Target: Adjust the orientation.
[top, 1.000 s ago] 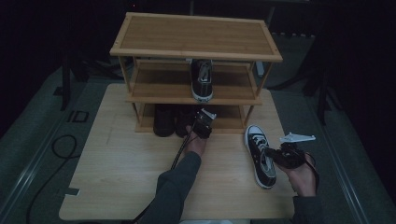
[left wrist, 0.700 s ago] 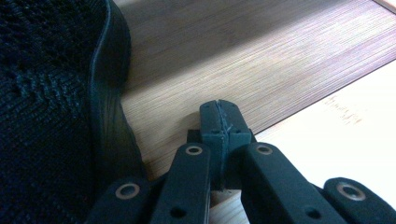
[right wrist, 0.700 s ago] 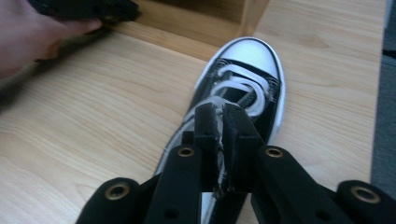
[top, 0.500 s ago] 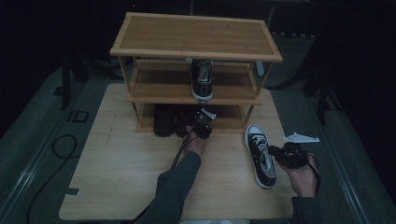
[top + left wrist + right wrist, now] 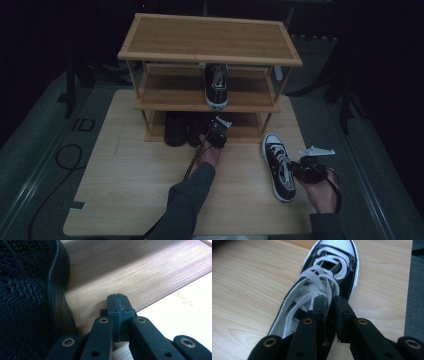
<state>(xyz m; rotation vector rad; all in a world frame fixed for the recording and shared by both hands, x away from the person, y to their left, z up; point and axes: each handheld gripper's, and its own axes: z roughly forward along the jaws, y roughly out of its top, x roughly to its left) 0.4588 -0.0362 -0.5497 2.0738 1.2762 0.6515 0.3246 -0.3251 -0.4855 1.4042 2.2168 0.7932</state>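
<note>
Black-and-white sneaker (image 5: 278,167): on surface, its collar edge pinched by right gripper (image 5: 329,305). Left gripper (image 5: 117,305): jaws pressed together, empty, beside black shoe (image 5: 27,297) at the shoe rack (image 5: 210,45).

High view is reading dim, surroundings falling to black. Gripper views are exposing brighter; near the left gripper (image 5: 117,305), a black shoe (image 5: 27,297) is blurring.

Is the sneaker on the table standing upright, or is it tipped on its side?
Upright. The sneaker rests on its sole on the table, laces and opening facing up, white toe cap toward the rack.
</note>
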